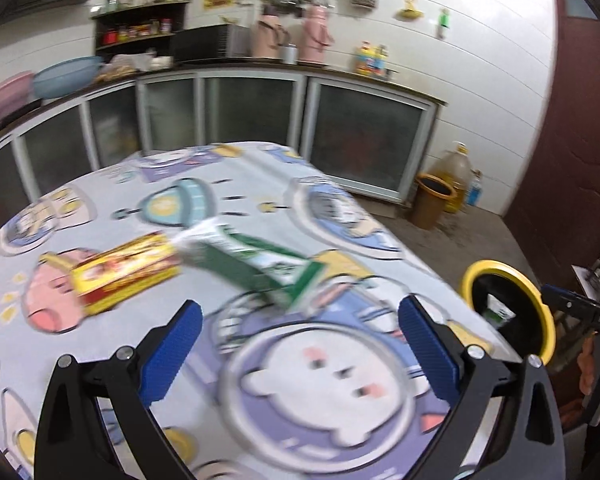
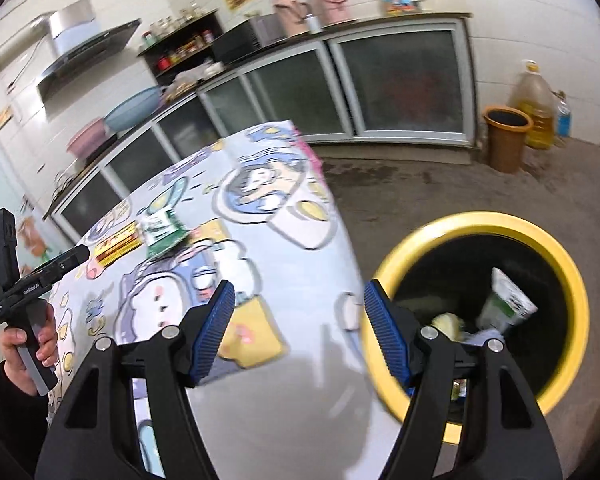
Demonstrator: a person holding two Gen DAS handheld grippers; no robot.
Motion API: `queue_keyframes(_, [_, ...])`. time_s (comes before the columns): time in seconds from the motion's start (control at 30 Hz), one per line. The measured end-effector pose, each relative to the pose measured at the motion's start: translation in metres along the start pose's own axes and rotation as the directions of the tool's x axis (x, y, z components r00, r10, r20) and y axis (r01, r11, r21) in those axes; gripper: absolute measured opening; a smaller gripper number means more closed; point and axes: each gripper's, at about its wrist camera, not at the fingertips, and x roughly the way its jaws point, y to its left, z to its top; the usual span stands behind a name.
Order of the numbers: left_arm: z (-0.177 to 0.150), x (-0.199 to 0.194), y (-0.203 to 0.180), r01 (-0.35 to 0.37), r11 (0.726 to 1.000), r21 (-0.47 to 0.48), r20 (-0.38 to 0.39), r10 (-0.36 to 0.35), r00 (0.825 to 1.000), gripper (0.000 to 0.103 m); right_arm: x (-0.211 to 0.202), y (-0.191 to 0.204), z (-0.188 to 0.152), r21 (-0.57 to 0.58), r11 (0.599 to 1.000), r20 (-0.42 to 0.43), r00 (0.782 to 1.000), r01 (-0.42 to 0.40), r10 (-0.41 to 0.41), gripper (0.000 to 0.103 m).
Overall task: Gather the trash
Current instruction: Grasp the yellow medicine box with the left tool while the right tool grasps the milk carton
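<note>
A home kitchen: a range hood [image 2: 86, 46] at upper left, a tiled wall [image 1: 460, 40], a counter with glass-fronted cabinets [image 1: 364, 140] across the middle, pink thermos jugs [image 1: 292, 34], spice jars on a shelf [image 1: 140, 28], and a big oil jug [image 2: 534, 106] at right.

Green carton [image 1: 256, 264] motion-blurred, bin [image 1: 536, 312] partly hidden

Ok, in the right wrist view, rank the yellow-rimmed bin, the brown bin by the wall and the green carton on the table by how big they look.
1. Yellow-rimmed bin, though it is nearest the camera.
2. Brown bin.
3. Green carton.
</note>
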Motion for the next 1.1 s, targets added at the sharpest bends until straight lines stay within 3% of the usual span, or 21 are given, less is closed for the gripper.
queue_keyframes(0.27, [-0.018, -0.042, 0.061, -0.121, 0.987, -0.106, 0.037, 0.126, 0.991, 0.095, 0.028, 0.067, 0.007, -0.117, 0.992, -0.044, 0.998, -0.05, 0.046, 0.066])
queue_keyframes(0.47, [-0.025, -0.067, 0.08, -0.147, 0.981, -0.129, 0.057, 0.155, 0.986, 0.095, 0.052, 0.108, 0.008, -0.194, 0.978, -0.081, 0.994, -0.083, 0.068, 0.07])
queue_keyframes(0.63, [-0.027, -0.082, 0.088, -0.202, 0.972, -0.118, 0.084, 0.213, 0.974, 0.095, 0.07, 0.139, 0.009, -0.259, 0.96, -0.102, 0.991, -0.112, 0.088, 0.075])
queue_keyframes(1.1, [-0.02, -0.069, 0.112, -0.229, 0.973, -0.022, 0.143, 0.229, 0.963, 0.095, 0.136, 0.199, 0.022, -0.384, 0.91, -0.153, 0.983, -0.158, 0.107, 0.089])
